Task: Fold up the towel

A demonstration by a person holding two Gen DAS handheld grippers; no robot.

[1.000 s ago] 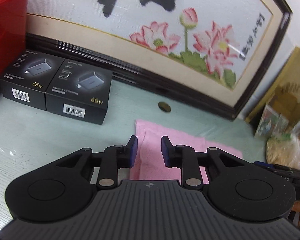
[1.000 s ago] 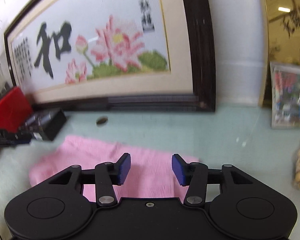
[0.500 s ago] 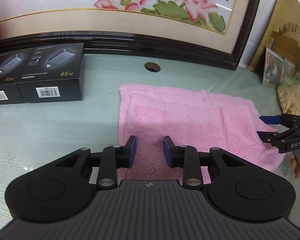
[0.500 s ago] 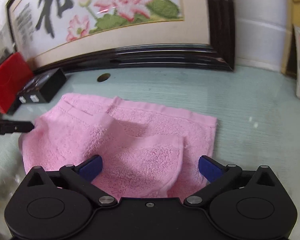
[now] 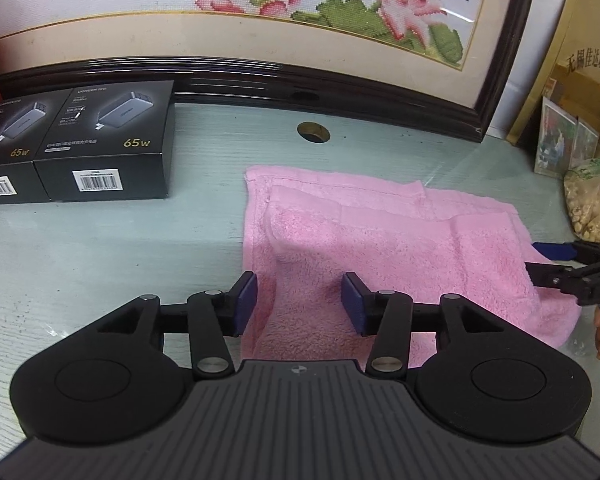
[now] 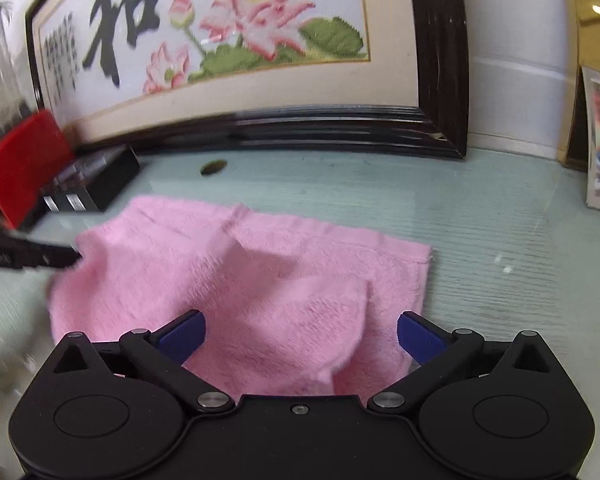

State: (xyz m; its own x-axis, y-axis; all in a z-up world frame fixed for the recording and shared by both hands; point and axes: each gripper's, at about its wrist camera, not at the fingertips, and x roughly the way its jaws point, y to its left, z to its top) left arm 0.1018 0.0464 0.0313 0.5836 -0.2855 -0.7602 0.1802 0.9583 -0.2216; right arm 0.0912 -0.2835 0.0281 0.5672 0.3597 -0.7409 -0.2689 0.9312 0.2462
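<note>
At the far left of the table [image 5: 100, 248], two black charger boxes [image 5: 108, 140] stand side by side, each marked 65w and carrying a barcode label on its near face. A red object [image 6: 24, 164] stands beyond them in the right wrist view. A round hole [image 5: 313, 132] in the table surface lies between the boxes and the framed embroidery [image 5: 300, 20], which leans against the wall along the far edge.

The pink towel [image 5: 400, 240] lies on the table to the right of the boxes, well apart from them. It is doubled over: an upper layer covers most of the lower one, whose hemmed border shows along the far and left sides. The upper layer is rumpled and raised near its middle.

The left gripper [image 5: 300, 300] sits over the near left part of the towel. Its jaws have just been opening and now stand partly apart; towel shows between the blue pads [image 5: 246, 300], but they do not press on it.

The right gripper [image 6: 300, 334] sits over the near right part of the towel. Its jaws stand wide after closing in slightly, with a raised fold of towel between the pads [image 6: 418, 338] and clear of both.

At the far right stand a gold plaque [image 5: 580, 80], small pictures [image 5: 564, 140] and a bag of pale pieces [image 5: 592, 204].
</note>
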